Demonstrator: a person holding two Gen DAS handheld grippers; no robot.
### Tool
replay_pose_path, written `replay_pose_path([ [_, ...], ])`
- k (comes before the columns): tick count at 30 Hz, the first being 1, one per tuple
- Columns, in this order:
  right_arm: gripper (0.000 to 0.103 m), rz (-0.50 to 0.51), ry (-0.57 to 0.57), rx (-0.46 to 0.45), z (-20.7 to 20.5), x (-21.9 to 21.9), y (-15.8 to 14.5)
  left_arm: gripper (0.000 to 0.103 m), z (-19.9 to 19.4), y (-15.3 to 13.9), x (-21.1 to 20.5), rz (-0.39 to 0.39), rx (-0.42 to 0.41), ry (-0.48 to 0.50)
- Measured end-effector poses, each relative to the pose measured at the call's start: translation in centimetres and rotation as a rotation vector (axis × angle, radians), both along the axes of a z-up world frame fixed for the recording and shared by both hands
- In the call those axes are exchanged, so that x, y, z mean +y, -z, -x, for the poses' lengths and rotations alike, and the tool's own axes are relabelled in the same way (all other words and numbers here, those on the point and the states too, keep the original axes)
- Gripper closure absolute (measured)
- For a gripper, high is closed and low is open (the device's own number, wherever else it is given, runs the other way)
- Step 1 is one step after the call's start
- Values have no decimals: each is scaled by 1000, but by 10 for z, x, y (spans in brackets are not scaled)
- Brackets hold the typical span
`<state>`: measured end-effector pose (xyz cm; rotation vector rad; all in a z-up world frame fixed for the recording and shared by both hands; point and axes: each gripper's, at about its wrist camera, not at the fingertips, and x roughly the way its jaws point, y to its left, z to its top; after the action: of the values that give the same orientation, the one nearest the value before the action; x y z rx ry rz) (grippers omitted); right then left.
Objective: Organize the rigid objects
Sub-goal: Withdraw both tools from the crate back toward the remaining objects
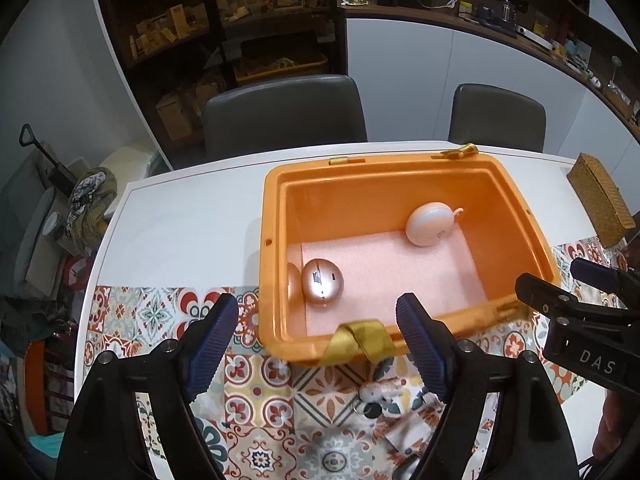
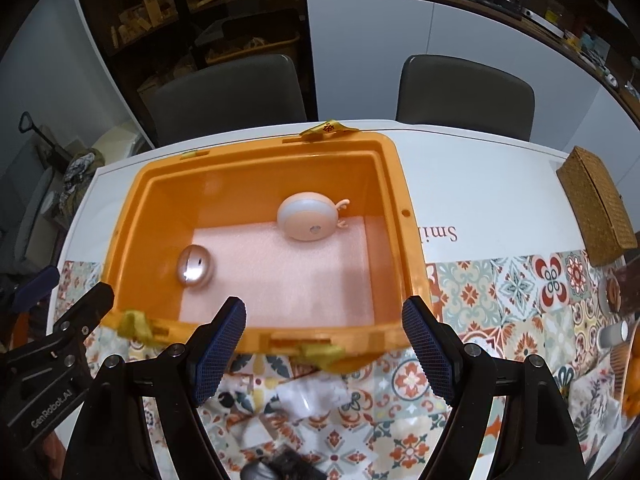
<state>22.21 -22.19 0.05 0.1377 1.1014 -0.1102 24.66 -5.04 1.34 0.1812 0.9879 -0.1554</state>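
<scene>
Both of your grippers hang just over the near rim of the orange bin (image 1: 516,200). Your left gripper (image 1: 318,340) has its jaws spread wide, with nothing between them. Your right gripper (image 2: 324,342) is spread wide too, and it holds nothing.

Two hard round things already lie in the bin, on the pink foam sheet (image 2: 280,276). The shiny gold egg-shaped gadget (image 1: 322,285) lies in the near left corner, right by the wall. The white round lamp with little antlers (image 2: 307,216) lies at the far side, well apart from the gold one.

More small things wait on the patterned cloth (image 2: 500,280) below your grippers. One looks like a little white spotted tube with a key ring (image 1: 378,396), lying just in front of the bin. The other things there are too blurry to name.

The little tube looks light and stiff, so it should not squash. It is round and smooth, so it could roll or slip out. Pinch it across the middle of its body, not by the ring. The ring would let it swing.

The gold gadget looks slick too. If you move it, squeeze it across its widest part, gently.

A gold strap (image 1: 360,340) hangs over the near rim. Keep your fingers away from it.
</scene>
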Motion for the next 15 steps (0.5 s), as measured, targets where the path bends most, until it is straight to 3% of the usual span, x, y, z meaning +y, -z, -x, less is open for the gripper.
replay_pose_path([
  [15,22,0,-2,-47,63,6,-12,17,50,-2,5,20,10,10],
])
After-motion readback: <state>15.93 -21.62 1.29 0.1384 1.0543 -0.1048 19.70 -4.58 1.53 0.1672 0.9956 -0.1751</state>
